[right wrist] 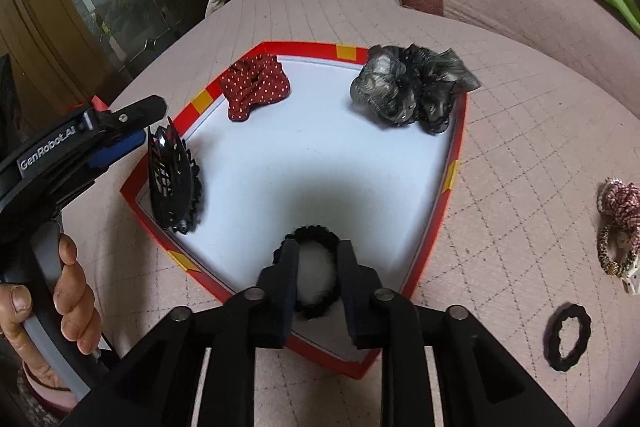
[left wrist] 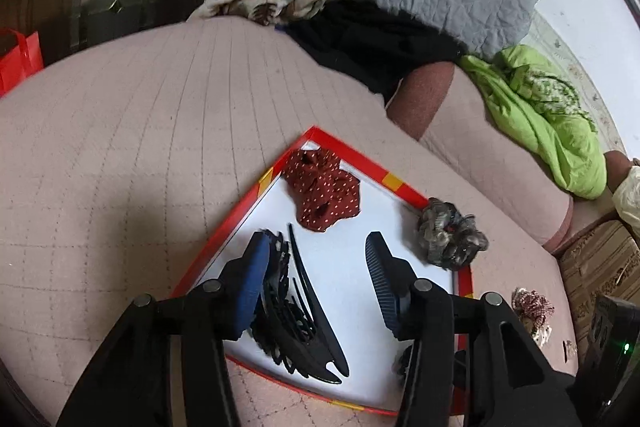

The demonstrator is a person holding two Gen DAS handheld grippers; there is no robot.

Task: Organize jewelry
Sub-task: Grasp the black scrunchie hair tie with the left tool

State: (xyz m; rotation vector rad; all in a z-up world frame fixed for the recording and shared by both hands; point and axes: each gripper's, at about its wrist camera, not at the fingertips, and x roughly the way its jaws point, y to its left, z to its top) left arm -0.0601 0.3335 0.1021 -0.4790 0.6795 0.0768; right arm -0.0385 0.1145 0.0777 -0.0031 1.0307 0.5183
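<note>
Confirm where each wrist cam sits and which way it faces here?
Left wrist: on the left gripper, looking down its open fingers at the red-edged tray and black hair claw; no hand shows.
Right wrist: on the right gripper, looking down at a black hair tie between its fingers; the person's left hand and left gripper show at left.
Shared: tray, hair claw, red dotted scrunchie, grey scrunchie.
</note>
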